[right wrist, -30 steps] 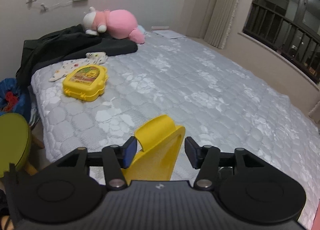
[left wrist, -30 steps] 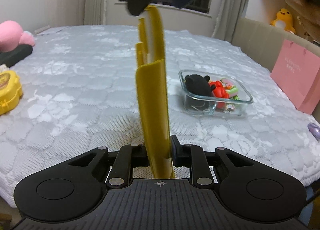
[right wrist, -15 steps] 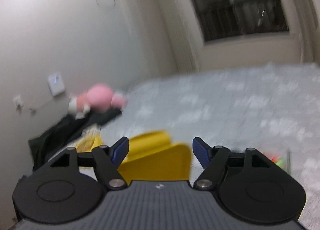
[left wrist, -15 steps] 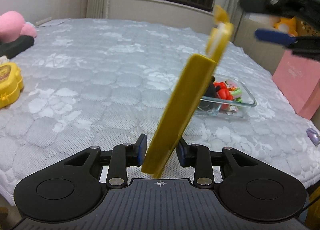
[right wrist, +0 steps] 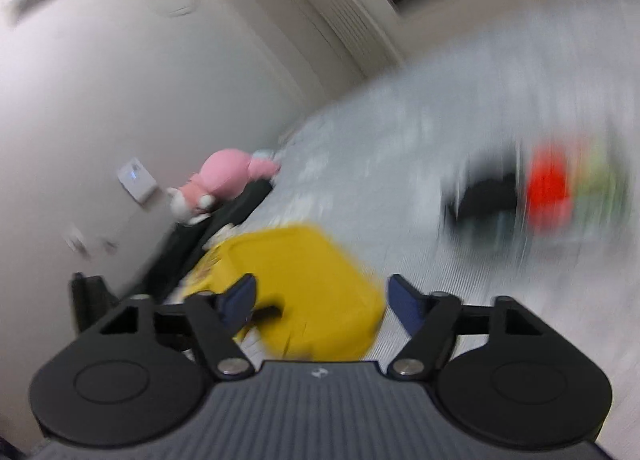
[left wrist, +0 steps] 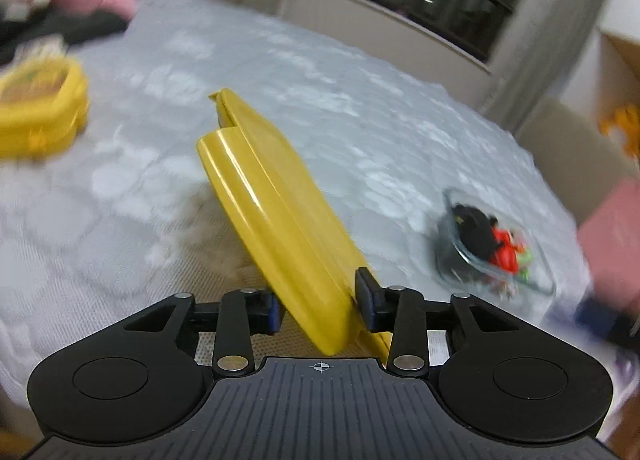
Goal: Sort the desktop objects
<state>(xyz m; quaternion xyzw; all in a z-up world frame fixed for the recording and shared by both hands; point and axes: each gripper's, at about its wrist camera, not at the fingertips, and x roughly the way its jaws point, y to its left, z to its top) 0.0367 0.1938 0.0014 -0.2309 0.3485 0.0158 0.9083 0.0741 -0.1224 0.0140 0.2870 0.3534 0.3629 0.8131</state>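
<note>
We see a flat yellow plastic case, like a closed lid or tray, pinched at its near end between the blue pads of our left gripper. A second ago it stood upright; half a second ago it leaned right; now it tilts away to the left, low over the grey quilted bed. We judge it is being lowered to be set down. Our right gripper, which a second ago bracketed the case's top, now hangs spread and holding nothing, the case just ahead of it in a badly blurred view. To the left lies a yellow lunchbox; to the right, well apart, a glass container of small toys. A pink plush toy rests at the far edge.
</note>
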